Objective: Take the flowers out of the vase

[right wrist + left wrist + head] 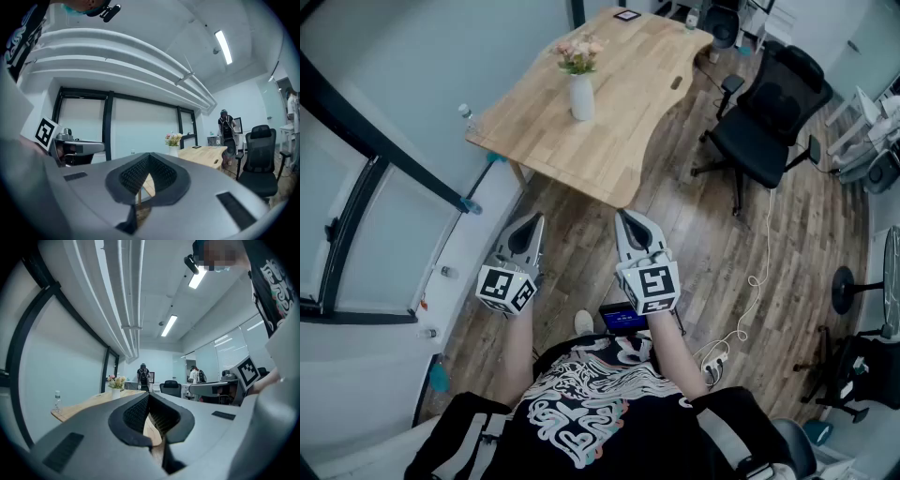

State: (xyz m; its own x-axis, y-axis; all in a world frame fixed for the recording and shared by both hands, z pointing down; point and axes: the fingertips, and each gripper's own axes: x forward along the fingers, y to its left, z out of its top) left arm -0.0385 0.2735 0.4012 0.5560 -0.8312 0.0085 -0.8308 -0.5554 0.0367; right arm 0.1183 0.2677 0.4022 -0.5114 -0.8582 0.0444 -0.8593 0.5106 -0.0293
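A white vase (581, 97) with pink and cream flowers (579, 53) stands on the wooden desk (609, 141) well ahead of me. It also shows far off as the vase (116, 391) in the left gripper view and the flowers (173, 139) in the right gripper view. My left gripper (528, 221) and right gripper (624, 217) are held side by side over the floor, short of the desk's near edge. Both point level at the desk, jaws shut, nothing between them.
A black office chair (766, 131) stands right of the desk. A clear water bottle (469, 116) sits at the desk's left corner by the window wall. A white cable (750, 291) and power strip lie on the wooden floor. People (143, 377) stand far back.
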